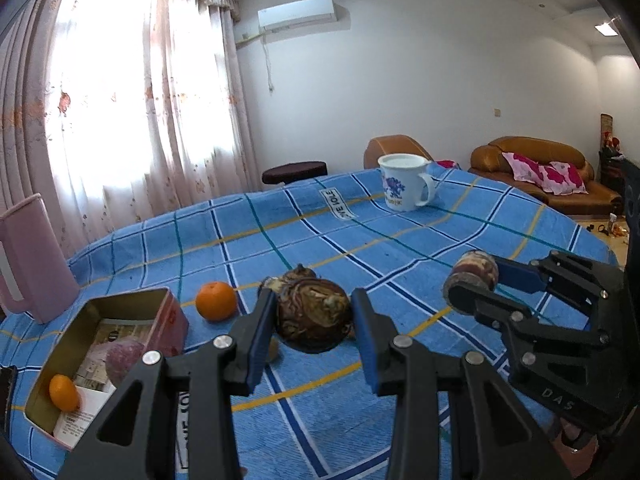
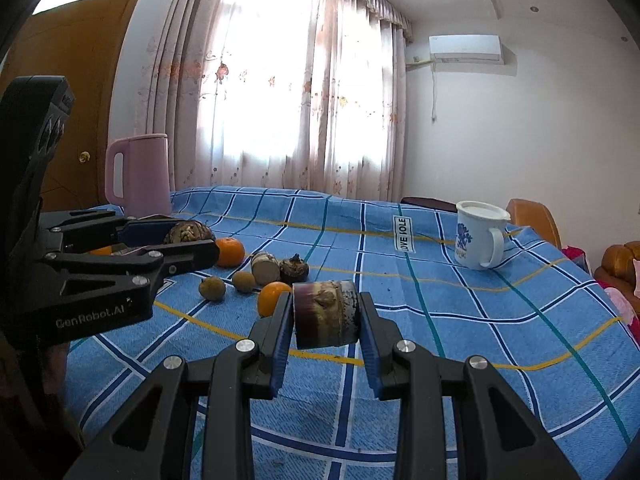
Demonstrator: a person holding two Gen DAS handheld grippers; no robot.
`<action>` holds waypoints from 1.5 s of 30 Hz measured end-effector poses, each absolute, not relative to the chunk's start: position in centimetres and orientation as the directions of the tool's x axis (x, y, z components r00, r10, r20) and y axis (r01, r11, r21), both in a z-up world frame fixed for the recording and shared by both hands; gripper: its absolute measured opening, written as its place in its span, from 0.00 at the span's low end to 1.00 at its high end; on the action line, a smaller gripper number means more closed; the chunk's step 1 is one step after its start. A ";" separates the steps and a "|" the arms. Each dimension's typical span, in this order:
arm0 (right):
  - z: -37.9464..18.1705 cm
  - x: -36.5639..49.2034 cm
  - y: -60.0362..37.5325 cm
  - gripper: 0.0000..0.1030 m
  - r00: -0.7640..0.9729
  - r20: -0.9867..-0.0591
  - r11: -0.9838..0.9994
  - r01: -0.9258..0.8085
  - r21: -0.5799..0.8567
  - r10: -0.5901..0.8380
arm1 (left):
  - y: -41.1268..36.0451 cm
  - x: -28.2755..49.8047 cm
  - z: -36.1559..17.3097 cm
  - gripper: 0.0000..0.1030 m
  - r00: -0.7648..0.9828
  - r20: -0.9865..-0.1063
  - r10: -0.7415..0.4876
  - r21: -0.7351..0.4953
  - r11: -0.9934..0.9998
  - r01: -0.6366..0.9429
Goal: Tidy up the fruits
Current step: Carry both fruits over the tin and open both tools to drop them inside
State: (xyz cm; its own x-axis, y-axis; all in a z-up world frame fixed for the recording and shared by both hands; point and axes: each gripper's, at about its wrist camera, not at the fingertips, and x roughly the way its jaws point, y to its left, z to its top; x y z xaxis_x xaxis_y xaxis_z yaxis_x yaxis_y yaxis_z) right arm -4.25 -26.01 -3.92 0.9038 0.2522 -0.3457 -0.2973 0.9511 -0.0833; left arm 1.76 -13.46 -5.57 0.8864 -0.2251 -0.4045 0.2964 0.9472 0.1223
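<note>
Blue checked cloth (image 1: 400, 240) fills both frames; my left gripper (image 1: 314, 320) pinches a brown root (image 1: 314, 312), my right gripper (image 2: 325, 316) a cut chunk (image 2: 325, 314), both probably headed for the tin (image 1: 96, 308) at lower left.

Open blue cloth (image 2: 460, 320) ahead and right of the right gripper (image 2: 326, 320). White mug (image 2: 478, 236) stands far right, well apart. Left of it the path is crowded: oranges (image 2: 230, 252), small brown fruits (image 2: 212, 288), left gripper (image 2: 188, 246). Tin box (image 1: 132, 316) and pink jug (image 1: 32, 256) block the left edge.
</note>
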 end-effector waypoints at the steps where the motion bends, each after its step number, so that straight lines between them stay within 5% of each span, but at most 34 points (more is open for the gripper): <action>1: -3.9 -4.3 -26.0 0.32 0.905 -0.345 0.951 -0.296 -0.085 0.251 | -13.4 1.7 -5.5 0.39 0.891 -0.398 -0.219 0.128 0.948 0.290; 14: -2.3 -3.8 -24.3 0.32 0.907 -0.336 0.943 -0.310 -0.123 0.254 | -9.5 1.7 -4.1 0.39 0.924 -0.364 -0.116 0.126 0.977 0.172; 28: 0.8 -1.3 -16.6 0.32 0.833 -0.350 0.869 -0.486 -0.093 0.428 | -2.2 2.5 -4.1 0.39 0.917 -0.398 0.021 0.086 0.996 0.015; 45: -1.0 1.5 -5.7 0.32 0.699 -0.466 0.758 -0.646 -0.087 0.542 | 5.4 3.3 -5.5 0.39 0.883 -0.457 0.109 0.016 0.993 -0.114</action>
